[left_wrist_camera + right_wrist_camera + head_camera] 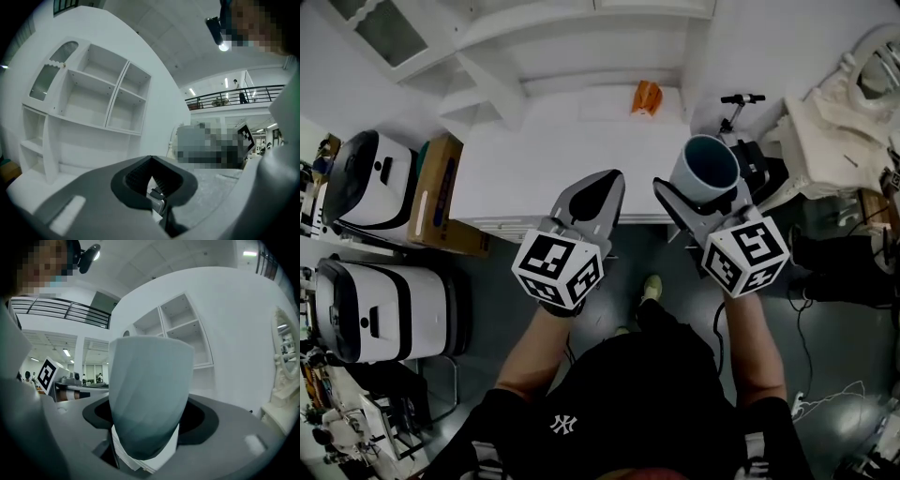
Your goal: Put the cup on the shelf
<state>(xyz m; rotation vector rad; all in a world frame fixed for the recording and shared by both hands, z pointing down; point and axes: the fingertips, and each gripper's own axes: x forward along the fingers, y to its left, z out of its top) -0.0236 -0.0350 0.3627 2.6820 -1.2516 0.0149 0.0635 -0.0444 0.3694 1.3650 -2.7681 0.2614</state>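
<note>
My right gripper [710,192] has its fingers clamped on the upright cup [705,164]. My left gripper [602,187] has its fingers closed together, empty.

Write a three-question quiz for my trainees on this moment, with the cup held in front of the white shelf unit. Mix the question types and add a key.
1. Multiple choice: the cup is held by A) the left gripper, B) the right gripper, C) neither.
2. True or false: the cup is held upside down, with its mouth facing the floor.
3. Fill in: the left gripper's jaws are ____ (apart / together), with nothing between them.
Key: 1 B. 2 False; its open mouth faces up. 3 together.
</note>
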